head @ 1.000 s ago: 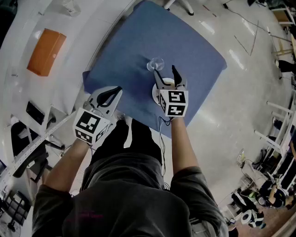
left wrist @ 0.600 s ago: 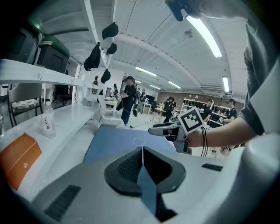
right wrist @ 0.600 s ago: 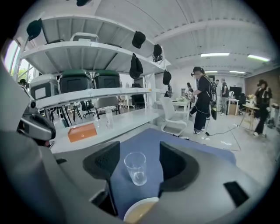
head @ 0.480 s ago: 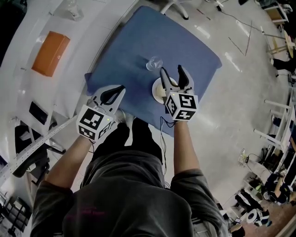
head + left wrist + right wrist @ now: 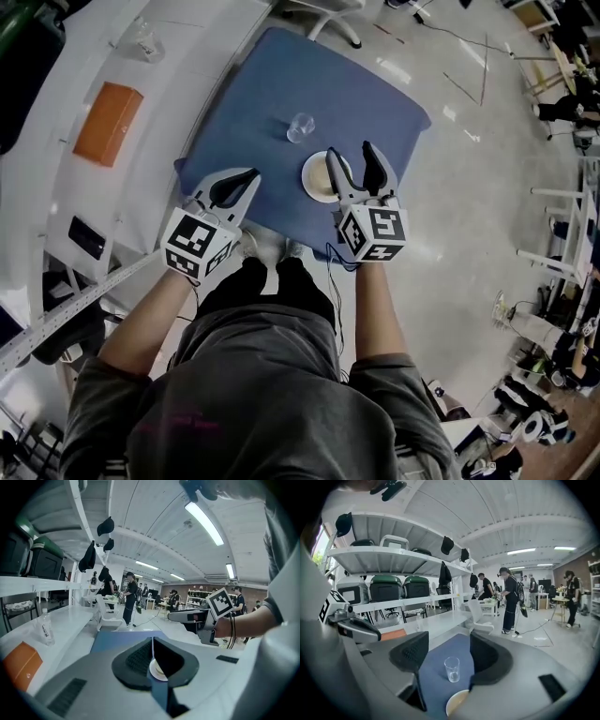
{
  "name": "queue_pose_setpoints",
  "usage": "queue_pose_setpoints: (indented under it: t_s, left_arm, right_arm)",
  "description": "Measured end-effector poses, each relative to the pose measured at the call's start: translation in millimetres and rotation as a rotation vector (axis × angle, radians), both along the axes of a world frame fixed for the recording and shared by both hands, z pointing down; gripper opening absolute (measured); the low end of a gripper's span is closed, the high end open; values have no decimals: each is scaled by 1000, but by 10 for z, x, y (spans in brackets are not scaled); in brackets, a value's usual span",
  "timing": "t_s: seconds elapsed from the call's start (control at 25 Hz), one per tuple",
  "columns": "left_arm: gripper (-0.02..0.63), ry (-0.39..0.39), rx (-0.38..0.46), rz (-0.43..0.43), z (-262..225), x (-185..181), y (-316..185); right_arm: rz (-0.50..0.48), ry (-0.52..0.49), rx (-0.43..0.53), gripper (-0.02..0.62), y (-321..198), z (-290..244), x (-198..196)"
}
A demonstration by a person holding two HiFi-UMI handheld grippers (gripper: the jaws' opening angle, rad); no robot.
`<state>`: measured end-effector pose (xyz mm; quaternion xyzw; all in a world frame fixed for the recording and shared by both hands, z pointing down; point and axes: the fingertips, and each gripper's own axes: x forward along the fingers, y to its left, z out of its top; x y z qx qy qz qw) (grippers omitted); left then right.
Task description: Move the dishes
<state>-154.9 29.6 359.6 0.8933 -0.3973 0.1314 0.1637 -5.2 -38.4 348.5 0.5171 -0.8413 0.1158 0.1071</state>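
A white plate with a cream centre lies near the front edge of the blue table. A clear glass stands upright just behind it. My right gripper hangs open and empty above the plate's right edge. In the right gripper view the glass shows between the open jaws of the right gripper, with the plate below it. My left gripper is shut on nothing, over the table's front left corner. In the left gripper view the plate peeks past the shut left gripper.
An orange box and a clear plastic bottle sit on the white bench left of the table. White shelves with dark and green cases rise behind it. People stand far off across the room. A white chair is beyond the table.
Both grippers have lifted. The right one has drawn back from directly over the plate to its right edge, still open. Plate and glass have stayed on the table.
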Motion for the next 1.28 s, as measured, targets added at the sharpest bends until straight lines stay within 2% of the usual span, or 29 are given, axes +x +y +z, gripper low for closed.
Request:
queue_pose_setpoints:
  t_s: [0.16, 0.36, 0.76, 1.0, 1.28]
  left_arm:
    - [12, 2, 19, 13, -101, 119, 53]
    - [12, -1, 38, 6, -259, 344, 103]
    - [12, -19, 63, -108, -441, 814, 394]
    - [12, -34, 78, -159, -505, 1174, 647]
    - [12, -43, 100, -162, -620, 1447, 828]
  right_arm:
    - [-9, -3, 0, 275, 239, -82, 99]
    - [-23, -18, -1, 226, 510, -181, 351]
    - [-112, -25, 11, 135, 895, -320, 977]
    - [-167, -31, 27, 110, 1112, -389, 1330]
    - [-198, -44, 17, 87, 1410, -416, 1534]
